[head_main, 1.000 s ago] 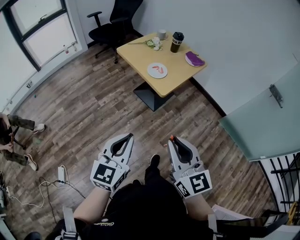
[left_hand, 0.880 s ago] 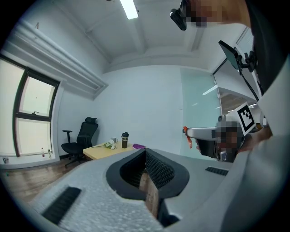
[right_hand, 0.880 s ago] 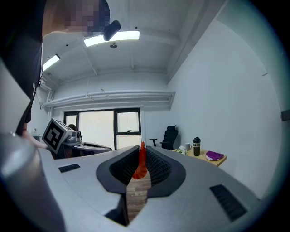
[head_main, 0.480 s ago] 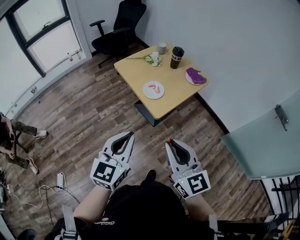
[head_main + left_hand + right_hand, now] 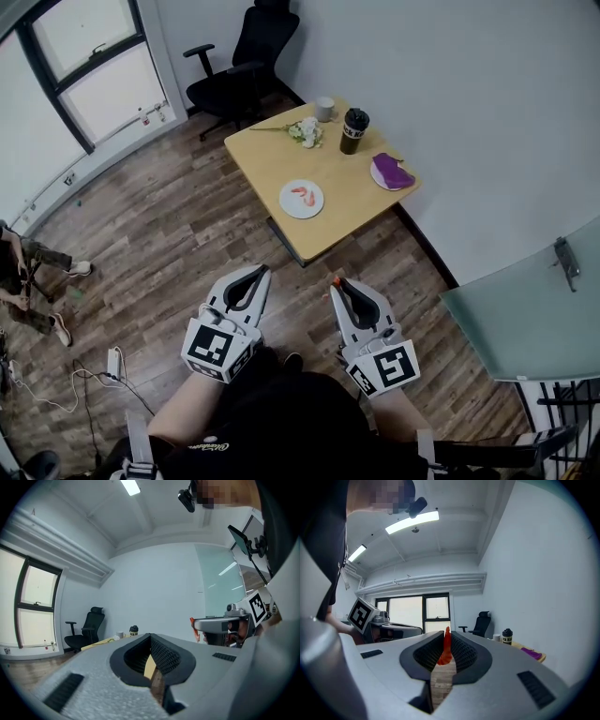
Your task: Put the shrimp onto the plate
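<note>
Wooden counter (image 5: pixel 342 202): square top on a plank floor (image 5: pixel 169 225); reference for all positions below.
Plate (image 5: pixel 289 208): white and round, on the counter close to its near edge; red pieces (image 5: pixel 303 195) lie on it.
Shrimp (image 5: pixel 446 649): orange-red, upright between the right gripper's jaws, with its thin end standing above the tips; well apart from the counter and not on the plate.
Right gripper (image 5: pixel 446 638): jaws clamped on the shrimp; held over the floor, well short of the counter's near corner.
Left gripper (image 5: pixel 151 637): jaws together at the tips with nothing between them; held over the floor, also well short of the counter.
Tumbler (image 5: pixel 354 129): dark and lidded, on the counter's far side.
Mug (image 5: pixel 324 109): pale, at the counter's far corner.
Flowers (image 5: pixel 302 132): lying on the counter near the far corner.
Purple item (image 5: pixel 391 173): on a small dish at the counter's right corner.
Chair (image 5: pixel 244 66): black, on the floor beyond the counter's far corner.
</note>
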The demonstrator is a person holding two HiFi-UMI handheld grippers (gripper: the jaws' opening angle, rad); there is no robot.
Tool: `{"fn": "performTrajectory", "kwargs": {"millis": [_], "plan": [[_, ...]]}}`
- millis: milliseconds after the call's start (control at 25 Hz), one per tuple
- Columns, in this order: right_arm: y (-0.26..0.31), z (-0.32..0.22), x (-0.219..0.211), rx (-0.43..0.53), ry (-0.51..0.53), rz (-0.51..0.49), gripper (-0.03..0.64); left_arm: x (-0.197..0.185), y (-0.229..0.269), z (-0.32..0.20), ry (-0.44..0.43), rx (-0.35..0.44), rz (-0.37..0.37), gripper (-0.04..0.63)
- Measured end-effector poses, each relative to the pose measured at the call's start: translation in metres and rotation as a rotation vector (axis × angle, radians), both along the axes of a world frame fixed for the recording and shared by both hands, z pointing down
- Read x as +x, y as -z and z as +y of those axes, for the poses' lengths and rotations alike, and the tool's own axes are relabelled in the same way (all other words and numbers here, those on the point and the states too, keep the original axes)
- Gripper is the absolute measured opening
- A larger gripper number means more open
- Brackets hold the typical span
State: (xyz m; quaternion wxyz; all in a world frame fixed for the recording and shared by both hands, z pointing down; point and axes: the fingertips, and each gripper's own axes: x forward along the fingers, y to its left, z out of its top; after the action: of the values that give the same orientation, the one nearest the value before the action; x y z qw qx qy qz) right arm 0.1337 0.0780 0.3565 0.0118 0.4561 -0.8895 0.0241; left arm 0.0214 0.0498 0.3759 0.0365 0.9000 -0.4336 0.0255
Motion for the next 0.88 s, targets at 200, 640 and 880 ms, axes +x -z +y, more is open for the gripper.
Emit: {"fn": "performTrajectory", "kwargs": {"millis": [200,640,880], "plan": [[-0.003,-0.028,-0.003,0.001,0.016,0.005,0.046,-0.004,-0.007,-0.027,0.022,-0.017,0.009,0.000],[0.001,-0.117,-0.009,-0.006,-0.045,0.011,0.046,-0.008,-0.004,-0.120,-0.038,-0.017,0.004,0.000],[0.008,-0.174,-0.033,-0.008,-0.086,0.015,0.046,-0.028,0.003,-0.181,-0.074,-0.014,0.009,0.000]]}}
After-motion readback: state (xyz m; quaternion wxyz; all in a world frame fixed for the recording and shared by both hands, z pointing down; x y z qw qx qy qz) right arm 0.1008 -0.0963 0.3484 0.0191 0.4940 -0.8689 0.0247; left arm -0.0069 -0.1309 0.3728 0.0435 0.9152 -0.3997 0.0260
